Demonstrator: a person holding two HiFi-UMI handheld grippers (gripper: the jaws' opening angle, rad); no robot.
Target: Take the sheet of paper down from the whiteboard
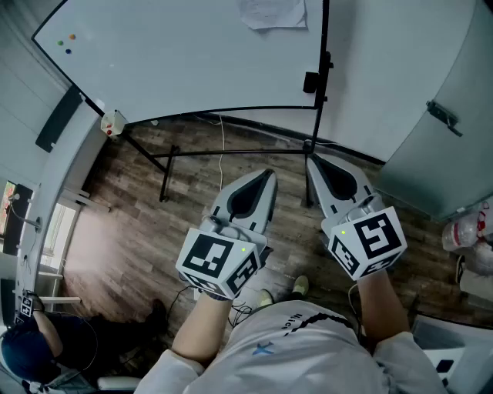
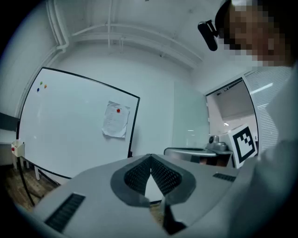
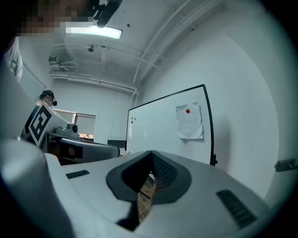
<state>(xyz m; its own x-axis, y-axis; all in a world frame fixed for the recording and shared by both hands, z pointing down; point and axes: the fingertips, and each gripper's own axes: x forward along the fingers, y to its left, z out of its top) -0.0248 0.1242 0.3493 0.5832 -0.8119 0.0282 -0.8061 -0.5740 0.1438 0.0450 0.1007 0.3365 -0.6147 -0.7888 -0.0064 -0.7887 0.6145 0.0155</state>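
Left tool (image 1: pixel 269 174) and right tool (image 1: pixel 311 160), grey and wedge-nosed, point level toward the large white whiteboard (image 1: pixel 177 54) in the head view. Both are well short of it, over the brown wood-plank floor (image 1: pixel 139 223). The white sheet of paper (image 1: pixel 271 11) hangs on the whiteboard close to its black right-hand edge, well apart from either tool.

In the left gripper view, the left tool (image 2: pixel 150 157) has its ribbed pads meeting at the tips with nothing between them. The sheet of paper (image 2: pixel 115 120) sits high on the whiteboard (image 2: pixel 70 130) near that same edge, pinned at its top by a small round red magnet (image 2: pixel 118 110).

In the right gripper view, the right tool (image 3: pixel 151 153) is likewise closed and empty. The sheet of paper (image 3: pixel 189 122) hangs under the magnet (image 3: pixel 187 111).

The step in hand looks like the approach. It would go best by stepping close to the whiteboard, opening one tool before it arrives, and pinching the sheet's lower edge square-on. The other tool could lift the magnet off so the paper comes away untorn.
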